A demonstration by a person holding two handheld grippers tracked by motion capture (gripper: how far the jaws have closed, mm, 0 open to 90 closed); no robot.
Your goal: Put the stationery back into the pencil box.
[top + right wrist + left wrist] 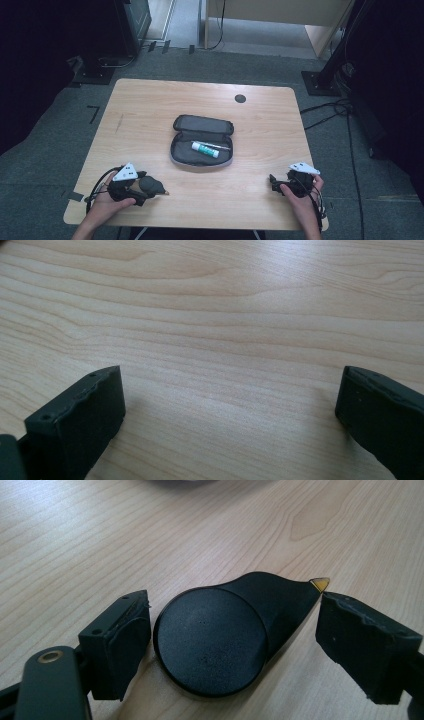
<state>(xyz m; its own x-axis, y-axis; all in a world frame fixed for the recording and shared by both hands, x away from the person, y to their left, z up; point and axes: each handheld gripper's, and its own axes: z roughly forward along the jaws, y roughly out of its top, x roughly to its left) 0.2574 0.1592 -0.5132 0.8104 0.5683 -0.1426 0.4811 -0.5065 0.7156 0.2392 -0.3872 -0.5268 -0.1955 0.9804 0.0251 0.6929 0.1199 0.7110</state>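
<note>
From the high view, a light wooden table (150,100) holds an open grey zip pencil case (202,141) in the middle, with a white and green glue stick (205,149) lying inside it. The left tool (150,189) rests near the left front edge. The right tool (274,183) rests near the right front edge.

In the left gripper view, the left tool (235,625) is wide open around a flat black round thing with a pointed yellow tip (220,635), which lies on the table between the jaws, close to the left jaw.

In the right gripper view, the right tool (230,405) is wide open over bare wood, holding nothing.
</note>
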